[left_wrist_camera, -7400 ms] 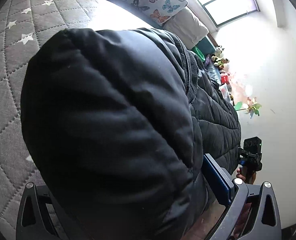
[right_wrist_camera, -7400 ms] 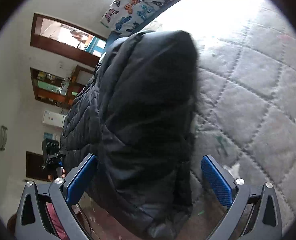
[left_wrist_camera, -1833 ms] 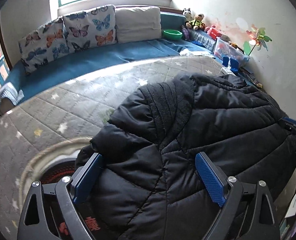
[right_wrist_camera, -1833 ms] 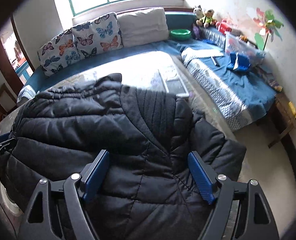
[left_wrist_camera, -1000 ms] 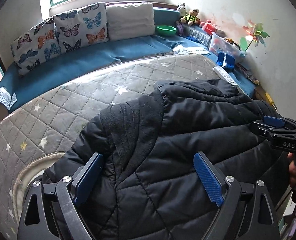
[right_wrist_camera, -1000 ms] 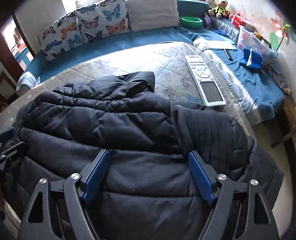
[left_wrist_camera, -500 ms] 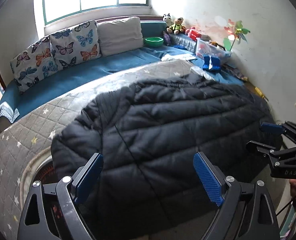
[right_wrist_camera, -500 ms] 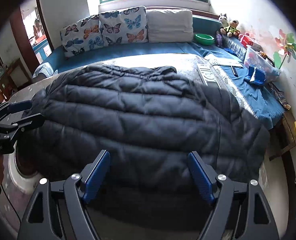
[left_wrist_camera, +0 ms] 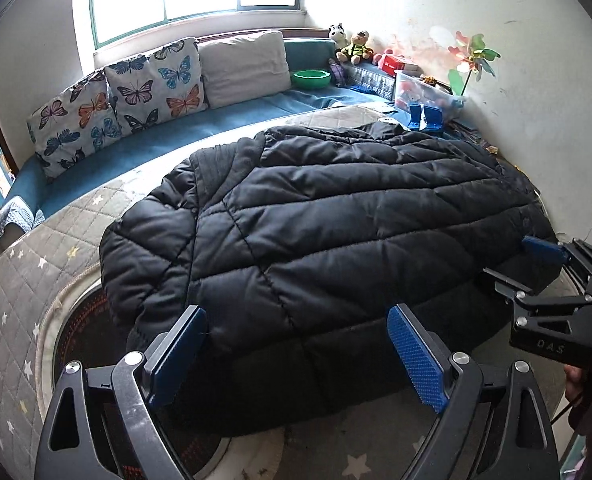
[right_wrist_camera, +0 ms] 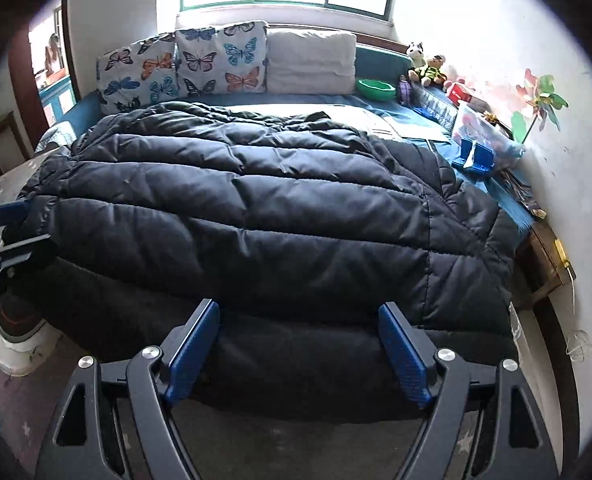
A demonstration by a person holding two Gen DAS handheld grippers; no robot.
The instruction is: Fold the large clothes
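A large black quilted puffer jacket [left_wrist_camera: 316,232] lies folded and flat on the grey star-quilted table cover [left_wrist_camera: 20,276]; it also fills the right wrist view [right_wrist_camera: 256,216]. My left gripper [left_wrist_camera: 296,356] is open and empty, held just back from the jacket's near edge. My right gripper [right_wrist_camera: 298,354] is open and empty, at the near edge on the other side. Each gripper shows in the other's view, the right one [left_wrist_camera: 552,276] at the jacket's right end, the left one [right_wrist_camera: 4,236] at its left end.
A blue couch [left_wrist_camera: 224,128] with butterfly cushions [left_wrist_camera: 136,88] and a white pillow [left_wrist_camera: 244,68] runs behind the table. A green bowl [left_wrist_camera: 311,78], stuffed toys [left_wrist_camera: 352,46], a clear storage box [left_wrist_camera: 424,92] and blue stands [left_wrist_camera: 426,118] line the right wall. A round heater [left_wrist_camera: 80,340] shows under the cover.
Both grippers have pulled back and risen away from the jacket, which now lies spread flat and farther off. Earlier the jacket filled the space between the open fingers.
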